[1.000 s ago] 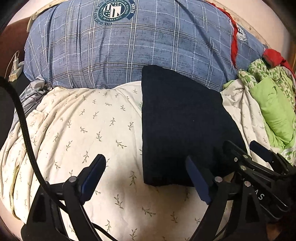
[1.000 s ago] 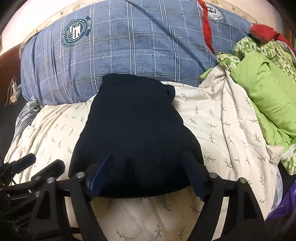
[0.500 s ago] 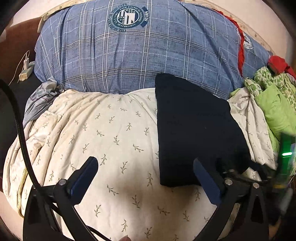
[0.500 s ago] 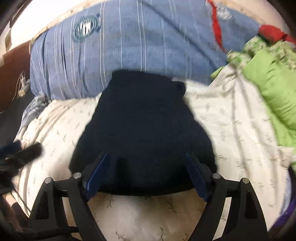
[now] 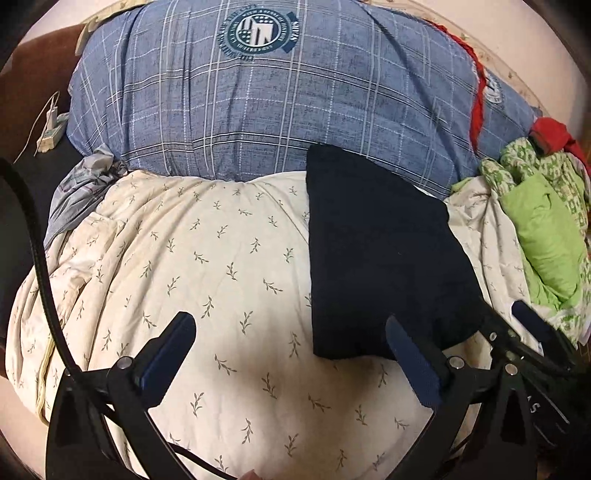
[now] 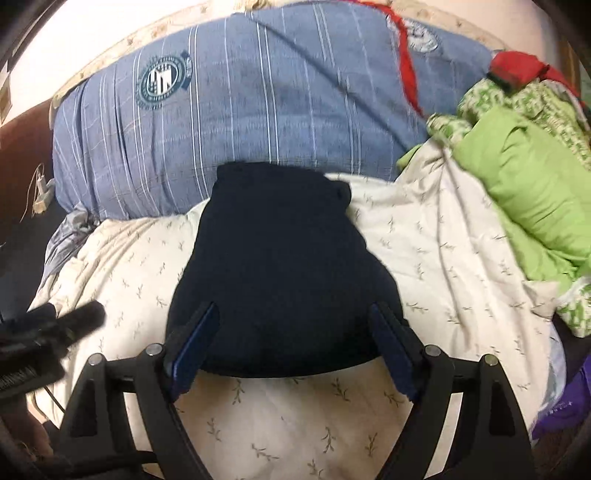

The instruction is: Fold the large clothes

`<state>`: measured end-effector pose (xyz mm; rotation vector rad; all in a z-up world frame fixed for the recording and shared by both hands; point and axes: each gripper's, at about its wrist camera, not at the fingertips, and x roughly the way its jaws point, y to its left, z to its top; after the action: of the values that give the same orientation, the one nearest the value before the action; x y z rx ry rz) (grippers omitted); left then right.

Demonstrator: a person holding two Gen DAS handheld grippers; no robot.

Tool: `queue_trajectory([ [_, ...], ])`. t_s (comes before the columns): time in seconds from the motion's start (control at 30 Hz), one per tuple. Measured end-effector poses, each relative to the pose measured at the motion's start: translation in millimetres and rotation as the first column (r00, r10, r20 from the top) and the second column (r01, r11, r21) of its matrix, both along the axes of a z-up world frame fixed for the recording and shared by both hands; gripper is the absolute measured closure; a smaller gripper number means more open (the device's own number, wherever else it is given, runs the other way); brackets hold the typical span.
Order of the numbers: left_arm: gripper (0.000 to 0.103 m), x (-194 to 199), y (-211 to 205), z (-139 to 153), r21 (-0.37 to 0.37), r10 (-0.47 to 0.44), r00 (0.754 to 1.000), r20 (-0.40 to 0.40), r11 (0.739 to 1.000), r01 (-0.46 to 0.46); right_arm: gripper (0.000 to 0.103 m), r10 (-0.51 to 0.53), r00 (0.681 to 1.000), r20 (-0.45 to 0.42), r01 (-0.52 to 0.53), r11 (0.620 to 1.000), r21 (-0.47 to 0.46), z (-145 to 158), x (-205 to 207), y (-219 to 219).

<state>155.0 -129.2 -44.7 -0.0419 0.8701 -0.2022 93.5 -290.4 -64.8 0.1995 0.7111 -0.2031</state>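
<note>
Now the folded dark garment (image 5: 376,258) lies flat on the quilt (image 5: 207,258), its far edge against the blue pillow (image 5: 280,103). Left claw (image 5: 291,354), having just widened, and right claw (image 6: 291,343) stand open, empty. Withdraw both without snagging the garment's near edge.

Cream leaf-print quilt (image 5: 207,266) covers the bed. Behind the quilt, touching its far edge, lies a blue plaid duvet (image 5: 280,110) with a round crest (image 5: 258,31). Right of the quilt: a green bundle (image 5: 546,236) on patterned green-white cloth, red fabric (image 5: 552,133) behind it. Left of the quilt: grey cloth (image 5: 79,184), white power strip (image 5: 50,131) further out. Purple item (image 6: 561,406) by the quilt's near right edge.
</note>
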Motion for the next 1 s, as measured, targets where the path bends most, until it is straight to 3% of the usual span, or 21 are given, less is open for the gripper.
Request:
queue_trajectory([
  [0.1,0.000,1,2,-8,-0.033,-0.018,1.000,-0.024,0.999,0.017,0.018,-0.017,1.000,-0.022,0.018,1.000,0.020,-4,3,-8],
  [0.2,0.000,14,1,-22,-0.112,-0.062,0.994,-0.091,0.992,0.052,0.018,-0.055,0.996,-0.070,0.066,0.984,0.166,-23,5,-41],
  [0.3,0.000,44,-11,-32,-0.160,-0.077,0.989,-0.128,0.986,0.056,0.018,-0.058,0.995,-0.085,0.078,0.965,0.250,-32,14,-71],
  [0.37,0.000,66,-23,-35,-0.160,-0.078,0.987,-0.143,0.986,0.055,0.018,-0.044,0.996,-0.072,0.061,0.965,0.255,-30,30,-86],
  [0.5,0.001,116,-49,-55,-0.185,-0.149,0.964,-0.220,0.977,0.109,0.017,0.111,0.984,-0.142,-0.058,0.943,0.329,-44,90,-106],
  [0.6,0.001,137,-67,-73,-0.173,-0.181,0.954,-0.240,0.975,0.141,0.017,0.163,0.964,-0.209,-0.084,0.937,0.340,-66,115,-113],
  [0.73,0.000,150,-80,-96,-0.211,-0.225,0.936,-0.270,0.963,0.170,0.016,0.229,0.953,-0.196,-0.113,0.876,0.470,-91,123,-125],
  [0.8,0.000,153,-83,-103,-0.224,-0.234,0.934,-0.270,0.959,0.175,0.009,0.257,0.954,-0.153,-0.140,0.837,0.529,-99,122,-129],
  [0.87,0.000,152,-83,-105,-0.238,-0.235,0.939,-0.252,0.955,0.175,0.007,0.284,0.949,-0.138,-0.171,0.830,0.531,-98,120,-125],
  [0.93,0.005,148,-81,-105,-0.252,-0.228,0.946,-0.232,0.953,0.168,0.018,0.348,0.933,-0.089,-0.239,0.786,0.570,-97,119,-112],
  [0.97,0.010,145,-80,-105,-0.249,-0.218,0.949,-0.228,0.955,0.160,0.034,0.359,0.929,-0.092,-0.245,0.782,0.572,-98,120,-106],
  [1.0,0.017,145,-78,-105,-0.247,-0.215,0.950,-0.225,0.956,0.158,0.038,0.348,0.932,-0.102,-0.238,0.798,0.554,-99,119,-101],
])
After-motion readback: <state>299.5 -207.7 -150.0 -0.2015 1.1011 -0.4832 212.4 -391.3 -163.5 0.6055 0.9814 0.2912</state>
